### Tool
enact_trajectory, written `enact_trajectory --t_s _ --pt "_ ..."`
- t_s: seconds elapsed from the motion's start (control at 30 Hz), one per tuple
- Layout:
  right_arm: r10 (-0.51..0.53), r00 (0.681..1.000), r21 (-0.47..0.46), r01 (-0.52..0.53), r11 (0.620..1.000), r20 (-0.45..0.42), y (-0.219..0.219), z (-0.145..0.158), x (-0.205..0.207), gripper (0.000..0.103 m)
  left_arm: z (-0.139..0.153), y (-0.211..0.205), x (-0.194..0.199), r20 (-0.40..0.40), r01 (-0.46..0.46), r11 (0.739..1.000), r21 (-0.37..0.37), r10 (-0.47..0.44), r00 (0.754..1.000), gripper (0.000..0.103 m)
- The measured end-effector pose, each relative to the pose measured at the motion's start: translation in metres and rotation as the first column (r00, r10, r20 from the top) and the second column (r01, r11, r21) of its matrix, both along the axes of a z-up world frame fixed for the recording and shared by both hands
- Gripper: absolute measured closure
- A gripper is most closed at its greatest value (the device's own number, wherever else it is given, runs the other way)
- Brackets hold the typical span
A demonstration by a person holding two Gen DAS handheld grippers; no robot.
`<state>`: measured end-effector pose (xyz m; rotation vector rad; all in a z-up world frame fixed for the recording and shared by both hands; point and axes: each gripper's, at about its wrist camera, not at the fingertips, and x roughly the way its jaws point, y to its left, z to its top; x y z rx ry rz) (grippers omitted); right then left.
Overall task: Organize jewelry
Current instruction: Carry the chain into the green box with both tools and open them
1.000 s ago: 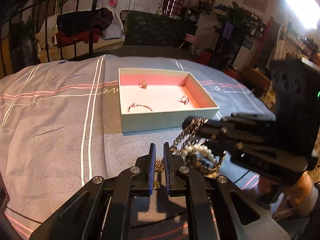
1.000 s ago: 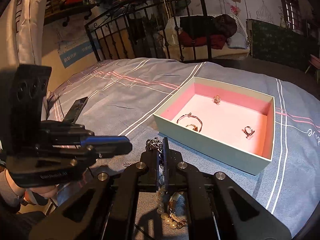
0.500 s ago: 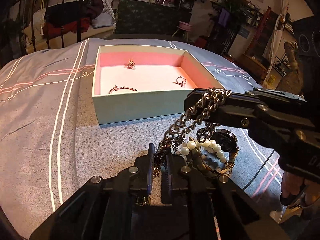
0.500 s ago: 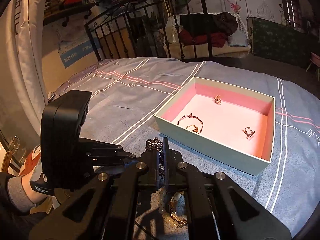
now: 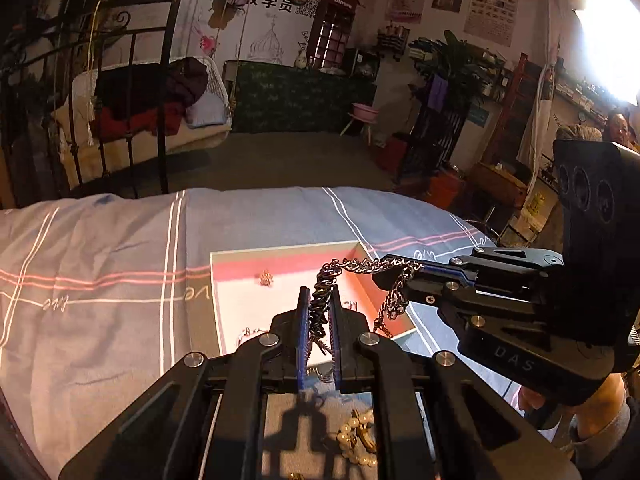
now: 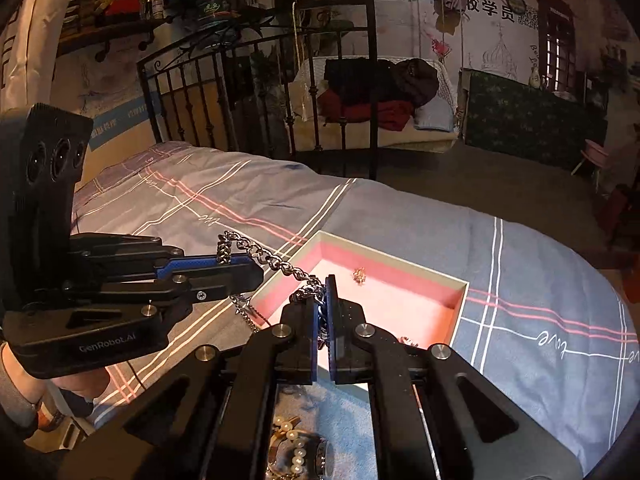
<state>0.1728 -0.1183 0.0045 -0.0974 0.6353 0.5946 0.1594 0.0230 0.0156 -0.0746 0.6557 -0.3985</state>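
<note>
Two black hand-held grippers hold one silver chain [image 5: 372, 266] stretched between them above a bed covered in a grey-blue sheet [image 5: 100, 280] with white and pink stripes. The left gripper [image 5: 319, 308] is closed on one end of the chain, whose links bunch up between its blue-padded fingers [image 5: 304, 320]. The right gripper [image 6: 322, 300] is also closed, pinching the other end of the same chain. From the left camera, the right gripper reaches in from the right side, and the chain runs from its tip across to the left gripper, with a short loop hanging down below it. From the right camera, the left gripper comes in from the left, and the chain climbs over its blue pad, with a loose tail dangling under it. Just beyond both grippers, on the sheet, sits an open, shallow box [image 6: 460, 300] with pale green outer walls and a pink inside. A small gold ornament [image 6: 359, 276] lies near the far wall of the box, and parts of other small pieces show behind the grippers, too hidden to name. On the sheet close to the cameras, under the gripper bodies, lies a pile with a pearl bracelet [image 6: 294, 448] and gold-coloured pieces. A person's hand [image 6: 76, 384] grips the left gripper's handle.
</note>
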Motion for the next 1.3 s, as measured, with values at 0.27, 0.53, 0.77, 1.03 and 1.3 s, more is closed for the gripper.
enact_trajectory --t_s 0.27,0.53,0.77,1.03,1.3 --pt "-0.054 0.998 0.001 0.054 0.999 0.024 -0.008 0.021 0.027 0.099 0.018 -0.011 0.029 0.010 -0.030 1.000 -0.008 0.030 0.999 0.094" --pt "-0.075 0.997 -0.046 0.074 0.996 -0.023 -0.012 0.010 0.047 0.099 -0.001 -0.019 0.047 -0.047 -0.053 0.999 -0.004 0.053 0.998 0.094" --pt "-0.077 0.995 -0.071 0.072 0.995 -0.062 -0.018 -0.005 0.052 0.099 -0.013 -0.025 0.056 -0.091 -0.053 0.999 0.005 0.053 0.994 0.094" --pt "-0.073 0.993 -0.092 0.064 0.994 -0.097 -0.017 -0.016 0.056 0.099 -0.026 -0.027 0.063 -0.134 -0.061 0.998 0.019 0.063 0.989 0.094" --pt "-0.055 0.988 -0.125 0.037 0.991 -0.144 -0.014 -0.035 0.060 0.099 -0.042 -0.027 0.083 -0.272 -0.082 0.996 0.035 0.088 0.958 0.094"
